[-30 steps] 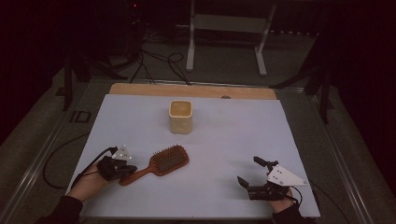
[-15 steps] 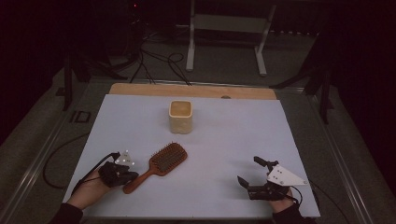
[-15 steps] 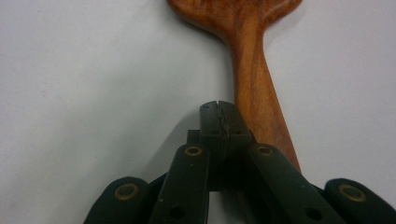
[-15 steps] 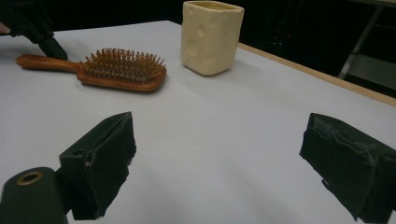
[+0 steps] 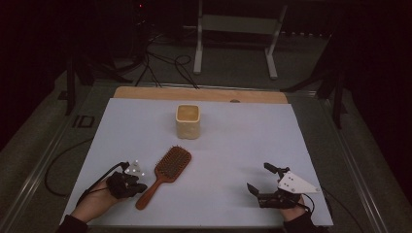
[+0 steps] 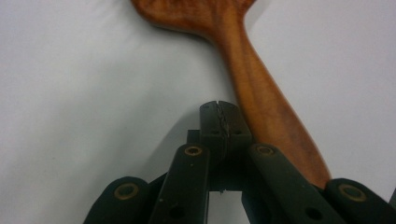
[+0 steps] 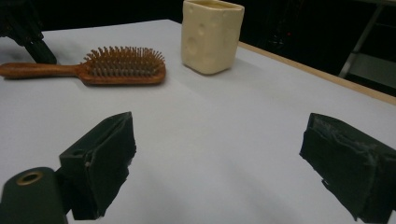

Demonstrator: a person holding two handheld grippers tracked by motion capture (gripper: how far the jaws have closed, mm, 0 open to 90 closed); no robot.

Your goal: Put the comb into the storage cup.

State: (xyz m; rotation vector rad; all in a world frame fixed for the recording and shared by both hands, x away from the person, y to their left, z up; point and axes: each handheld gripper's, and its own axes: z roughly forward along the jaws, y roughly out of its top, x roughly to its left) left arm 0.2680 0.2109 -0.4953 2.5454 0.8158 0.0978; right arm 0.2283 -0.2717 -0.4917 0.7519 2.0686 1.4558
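One wooden hairbrush (image 5: 167,171), one cream cup (image 5: 188,121), one white table (image 5: 243,145) and two hand-held grippers, a left gripper (image 5: 132,184) and a right gripper (image 5: 260,178).

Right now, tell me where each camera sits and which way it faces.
High view: above the person's side, looking forward and down at the table; both hands, left gripper, right gripper.
Left gripper view: on that gripper, along its shut jaws beside the brush handle.
Right gripper view: low, between open jaws, toward brush and cup.
All three views share the brush.
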